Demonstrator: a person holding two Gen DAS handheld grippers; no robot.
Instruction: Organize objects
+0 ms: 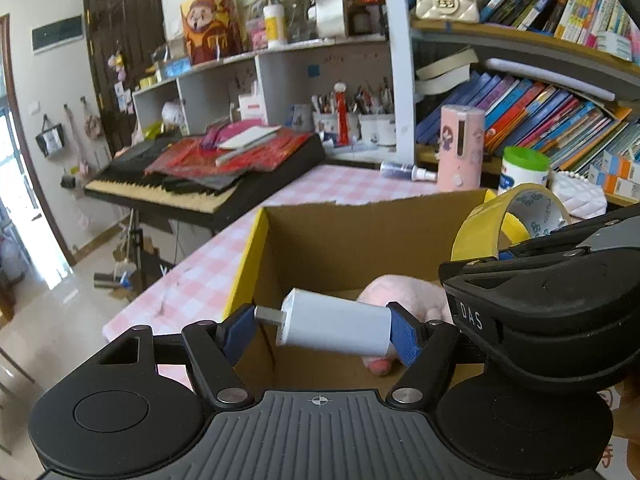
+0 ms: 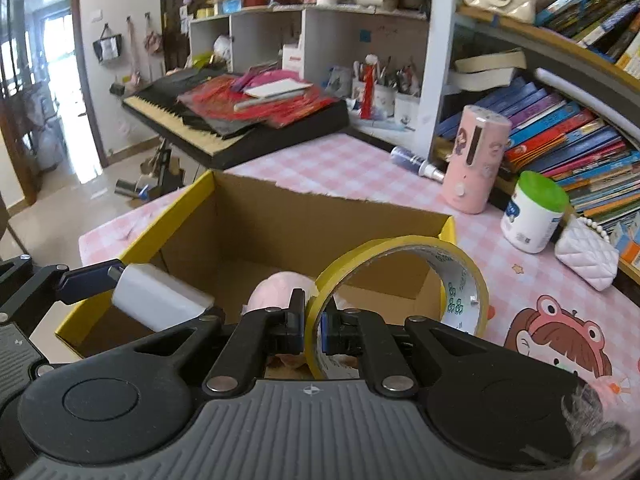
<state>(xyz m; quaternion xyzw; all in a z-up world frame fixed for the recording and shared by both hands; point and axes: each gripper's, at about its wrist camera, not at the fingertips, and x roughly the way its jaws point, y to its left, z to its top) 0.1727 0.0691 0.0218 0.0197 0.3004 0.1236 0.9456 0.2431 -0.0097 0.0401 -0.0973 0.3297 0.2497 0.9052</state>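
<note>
So both hands are loaded right now. The left hand-held gripper (image 1: 324, 330) is clamped end to end on a white charger (image 1: 334, 326), pinching it by its metal plug on one side. The right hand-held gripper (image 2: 313, 330) is clenched on the wall of a yellow tape roll (image 2: 400, 300). Both hang over the open cardboard box (image 2: 320, 212), which sits near the left edge of the pink checked tabletop (image 2: 348, 164), with a pink plush toy (image 2: 280, 286) already inside.

What worries me: that grip on the plug looks thin, so the charger could pivot or slip out early. The two grippers are also crowded together over the box, so one could knock the other. The tape might roll and catch the box rim.
</note>
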